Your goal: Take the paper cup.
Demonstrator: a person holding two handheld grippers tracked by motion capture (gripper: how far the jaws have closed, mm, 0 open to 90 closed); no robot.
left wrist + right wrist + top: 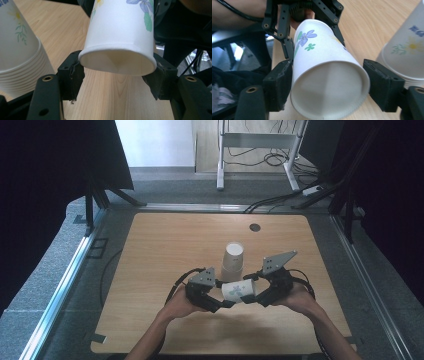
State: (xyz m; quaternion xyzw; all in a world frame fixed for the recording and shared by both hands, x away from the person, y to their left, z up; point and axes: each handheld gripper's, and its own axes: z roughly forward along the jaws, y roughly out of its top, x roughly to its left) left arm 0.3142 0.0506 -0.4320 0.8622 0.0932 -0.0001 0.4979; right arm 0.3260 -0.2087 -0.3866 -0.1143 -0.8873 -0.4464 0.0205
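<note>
A white paper cup (239,290) with a blue flower print lies on its side in the air just above the wooden table (165,245), between my two grippers. My left gripper (225,300) is shut on one end of the cup (117,32), with its pads (75,75) against the edge. The right gripper (252,296) is shut on the other, wide end of the cup (324,65), pads (280,80) touching both sides. A stack of upside-down matching cups (233,257) stands just behind; the stack (20,57) is at the left gripper view's left, and the stack (407,52) at the right gripper view's right.
A small dark round hole (255,227) sits near the table's far edge. Beyond the table stand a metal frame's legs (220,175) and loose cables (272,200) on the floor. Black curtains hang on both sides.
</note>
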